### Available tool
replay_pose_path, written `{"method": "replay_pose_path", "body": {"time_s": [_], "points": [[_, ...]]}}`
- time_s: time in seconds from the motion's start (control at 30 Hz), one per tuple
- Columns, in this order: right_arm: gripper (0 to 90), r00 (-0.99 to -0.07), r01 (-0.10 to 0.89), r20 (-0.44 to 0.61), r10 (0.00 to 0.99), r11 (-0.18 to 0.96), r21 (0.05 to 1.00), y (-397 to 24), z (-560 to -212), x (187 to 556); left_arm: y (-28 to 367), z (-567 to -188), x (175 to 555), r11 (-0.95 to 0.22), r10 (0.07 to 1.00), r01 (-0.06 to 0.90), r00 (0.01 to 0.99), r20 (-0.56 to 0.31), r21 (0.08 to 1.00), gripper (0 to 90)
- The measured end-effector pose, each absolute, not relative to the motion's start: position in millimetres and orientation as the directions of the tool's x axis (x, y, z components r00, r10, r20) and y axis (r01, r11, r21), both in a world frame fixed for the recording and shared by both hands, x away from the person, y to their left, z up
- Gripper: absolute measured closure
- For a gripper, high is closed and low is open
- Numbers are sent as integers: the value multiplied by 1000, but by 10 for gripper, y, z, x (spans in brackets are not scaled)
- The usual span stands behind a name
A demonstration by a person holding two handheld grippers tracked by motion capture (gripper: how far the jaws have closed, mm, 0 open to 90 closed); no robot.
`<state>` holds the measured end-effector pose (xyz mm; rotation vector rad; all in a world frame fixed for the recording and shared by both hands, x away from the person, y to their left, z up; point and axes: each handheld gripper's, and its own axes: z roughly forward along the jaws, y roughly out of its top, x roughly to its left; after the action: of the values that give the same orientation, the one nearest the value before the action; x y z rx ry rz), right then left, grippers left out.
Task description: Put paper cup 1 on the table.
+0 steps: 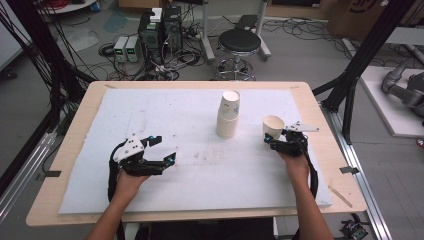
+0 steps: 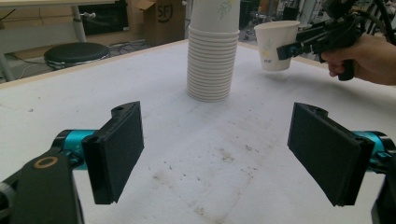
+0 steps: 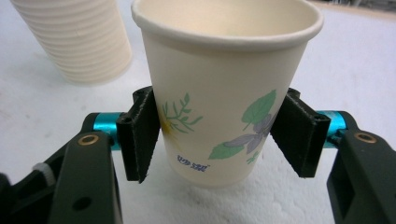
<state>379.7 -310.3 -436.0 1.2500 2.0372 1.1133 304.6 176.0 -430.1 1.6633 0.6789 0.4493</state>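
A stack of white paper cups [image 1: 228,114] [image 2: 211,51] [image 3: 77,39] stands upright on the white mat. To its right my right gripper [image 1: 268,139] [image 2: 289,46] [image 3: 219,135] is shut on a single paper cup [image 1: 272,126] [image 2: 275,44] [image 3: 219,93] printed with leaves and flowers. That cup is upright, gripped on both sides of its lower half, a little above the mat. My left gripper [image 1: 162,149] [image 2: 229,154] rests low over the left part of the mat, open, with bare mat between its pads.
The white mat [image 1: 195,170] covers most of the wooden table [image 1: 75,125]; it has brown stains near its middle. Behind the table are a black stool [image 1: 239,42], computer boxes [image 1: 160,30] and cables on the floor. Black frame posts [image 1: 360,65] stand at both sides.
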Motion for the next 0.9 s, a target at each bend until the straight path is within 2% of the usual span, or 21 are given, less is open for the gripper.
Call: {"method": "replay_pose_path", "body": {"time_s": [0.33, 0.57, 0.9], "points": [[343, -461, 520, -17, 887, 285, 805, -3083, -4402, 3809, 1755, -4306, 3049, -116, 653, 192, 754, -71, 974, 184], [215, -434, 568, 7, 901, 267, 779, -3127, -4357, 3762, 1764, -4305, 3048, -116, 649, 196, 757, -74, 974, 185], [211, -443, 529, 55, 895, 211, 822, -3262, -4244, 3442, 1784, -4300, 3045, -120, 655, 188, 752, -65, 975, 185]]}}
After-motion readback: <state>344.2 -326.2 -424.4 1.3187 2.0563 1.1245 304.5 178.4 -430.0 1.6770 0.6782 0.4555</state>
